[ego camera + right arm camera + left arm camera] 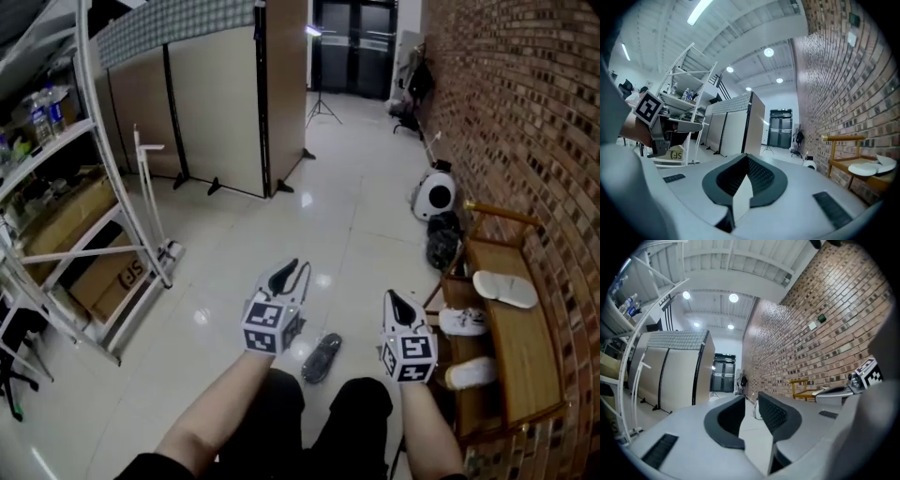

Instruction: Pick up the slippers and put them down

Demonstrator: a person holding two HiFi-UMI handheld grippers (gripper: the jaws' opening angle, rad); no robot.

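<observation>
Grip is had on nothing at this moment. The left gripper (751, 401) is held level with its jaws a narrow gap apart, and only floor is seen through that gap. The right gripper (746, 164) is likewise held level, its jaws closed tip to tip with nothing caught between them. Both are held well above the floor (281, 225), in front of the person's legs (309, 412).

A dark slipper (322, 358) is seen lying on the floor between the two grippers and below them, touched by neither. On the wooden bench (530, 366) against the brick wall (525, 112), a white slipper (504, 289) is set on the top board. A second white slipper (464, 322) and a third white slipper (471, 372) are seen at the bench's near side (whether on a lower shelf cannot be told).

Since no slipper is carried, the step in hand is judged to be a gap between handlings; whether a pick is yet to be made or a set-down is finished cannot be decided. For a pick, a gripper would have to be tipped downward and lowered to the dark slipper. Its jaws would have to be spread wider than now, then closed across the slipper's edge.
</observation>
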